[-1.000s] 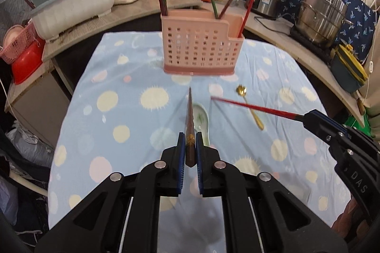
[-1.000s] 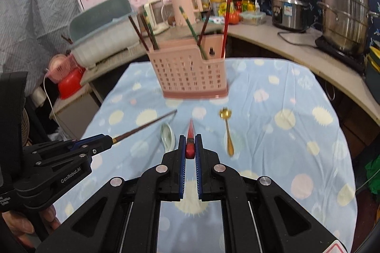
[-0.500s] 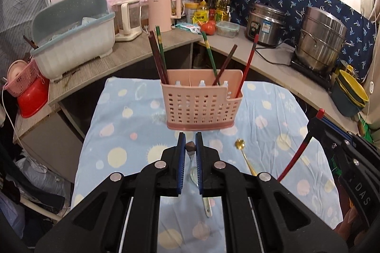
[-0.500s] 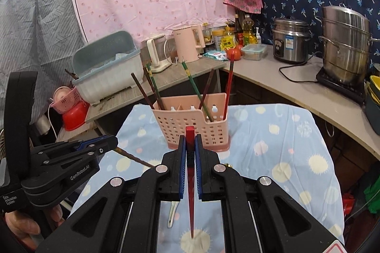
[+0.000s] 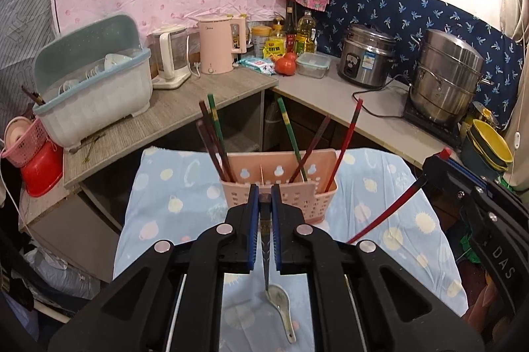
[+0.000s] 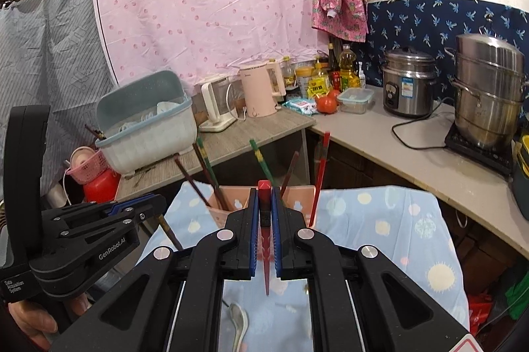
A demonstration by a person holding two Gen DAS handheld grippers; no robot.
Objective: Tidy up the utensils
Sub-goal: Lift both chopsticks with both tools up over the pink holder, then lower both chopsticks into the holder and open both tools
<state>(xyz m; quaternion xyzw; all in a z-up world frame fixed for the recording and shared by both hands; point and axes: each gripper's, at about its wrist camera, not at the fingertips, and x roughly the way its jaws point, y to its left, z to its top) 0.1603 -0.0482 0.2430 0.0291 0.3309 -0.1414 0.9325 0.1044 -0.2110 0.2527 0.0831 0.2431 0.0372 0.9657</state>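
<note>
A pink perforated utensil basket (image 5: 281, 183) stands on the blue dotted cloth and holds several chopsticks; it also shows in the right wrist view (image 6: 297, 196). My left gripper (image 5: 263, 203) is shut on a dark brown chopstick (image 5: 265, 252), which hangs tip down just in front of the basket. My right gripper (image 6: 264, 199) is shut on a red chopstick (image 6: 265, 256), also tip down; in the left wrist view it (image 5: 386, 209) slants down at the right. A white ceramic spoon (image 5: 281, 305) lies on the cloth below.
Counters wrap behind the table (image 5: 158, 186): a dish rack (image 5: 92, 87), kettles (image 5: 218, 44), a rice cooker (image 5: 367, 57), a steamer pot (image 5: 446, 80). A red basin (image 5: 39, 166) sits at the left, stacked bowls (image 5: 489, 147) at the right.
Both grippers have risen and tilted up; the chopsticks swung from pointing forward to hanging tip down. The basket now sits lower and nearer in both views.
</note>
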